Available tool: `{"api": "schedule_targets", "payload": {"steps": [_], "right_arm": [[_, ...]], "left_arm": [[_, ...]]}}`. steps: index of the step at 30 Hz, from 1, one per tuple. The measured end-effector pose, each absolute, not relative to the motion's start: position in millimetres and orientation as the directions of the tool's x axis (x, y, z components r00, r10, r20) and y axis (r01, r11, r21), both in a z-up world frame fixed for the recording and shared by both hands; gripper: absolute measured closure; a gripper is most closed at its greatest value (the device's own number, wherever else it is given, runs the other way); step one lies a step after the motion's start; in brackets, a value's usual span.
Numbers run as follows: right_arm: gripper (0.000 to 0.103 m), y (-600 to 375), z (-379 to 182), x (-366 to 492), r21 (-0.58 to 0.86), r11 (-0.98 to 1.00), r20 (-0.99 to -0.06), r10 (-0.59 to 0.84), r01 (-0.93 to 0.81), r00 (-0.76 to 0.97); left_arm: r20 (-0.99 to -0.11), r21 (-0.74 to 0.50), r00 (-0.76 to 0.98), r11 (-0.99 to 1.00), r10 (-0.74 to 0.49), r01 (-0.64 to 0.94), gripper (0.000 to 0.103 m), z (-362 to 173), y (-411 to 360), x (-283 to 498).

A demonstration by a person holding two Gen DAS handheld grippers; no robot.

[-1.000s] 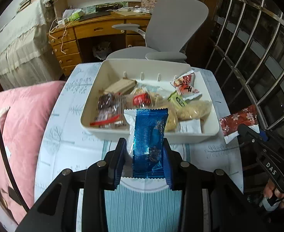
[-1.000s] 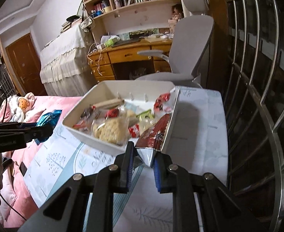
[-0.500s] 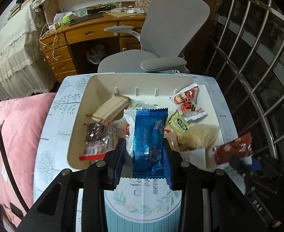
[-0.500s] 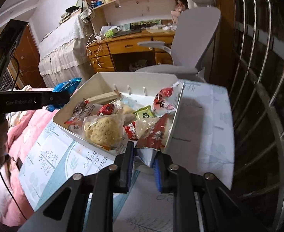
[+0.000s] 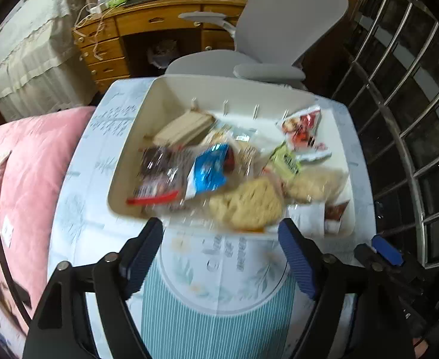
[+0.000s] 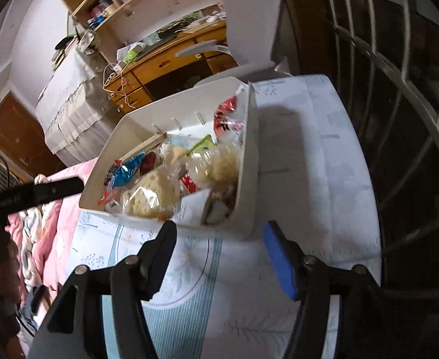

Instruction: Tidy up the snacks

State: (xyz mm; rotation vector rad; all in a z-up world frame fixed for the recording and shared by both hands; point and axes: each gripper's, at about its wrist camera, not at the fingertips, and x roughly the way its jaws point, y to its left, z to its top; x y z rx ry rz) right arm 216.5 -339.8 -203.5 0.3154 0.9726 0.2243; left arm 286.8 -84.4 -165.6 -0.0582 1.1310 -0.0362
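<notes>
A white box [image 5: 159,89] full of snack packets stands on the patterned tablecloth [image 5: 219,269]. The blue foil packet [image 5: 209,169] lies loose among the snacks in the middle. In the box's near right corner sits the red packet [image 5: 334,211]. My left gripper [image 5: 219,239] hangs just before the box's near rim, its jaws opening with nothing between them. In the right wrist view the box [image 6: 249,155], tilted in the picture, holds the blue packet [image 6: 126,169] and the red packet [image 6: 224,199]. My right gripper [image 6: 219,234] is near that corner, jaws opening and empty.
A grey office chair [image 5: 279,30] and a wooden desk [image 5: 159,24] stand behind the table. Pink bedding [image 5: 31,164] lies on the left and a metal railing [image 5: 399,119] runs along the right. The other gripper [image 6: 34,194] reaches in from the left.
Both grippers have opened. The blue packet has dropped from the left one into the box, the red packet from the right one into the near right corner. The right view has rolled.
</notes>
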Motion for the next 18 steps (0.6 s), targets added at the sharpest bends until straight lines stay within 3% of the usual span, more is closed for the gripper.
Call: {"api": "schedule_targets", "payload": {"steps": [5, 9, 18], "right_arm": [[0.030, -351, -224, 191, 0.369, 0.929, -0.826, 0.324, 0.007, 0.461], [0.028, -356, -244, 161, 0.356, 0.932, -0.875, 0.305, 0.071, 0.377], [0.016, -329, -243, 106, 0.262, 0.953, -0.939, 0.216, 0.150, 0.266]], "left_arm": [[-0.914, -0.116, 0.393, 0.993, -0.098, -0.021, 0.021, -171, -79, 248], [-0.931, -0.143, 0.341, 0.990, -0.132, -0.008, 0.020, -183, -76, 219], [-0.951, -0.124, 0.272, 0.989, -0.143, 0.085, 0.014, -193, -70, 178]]}}
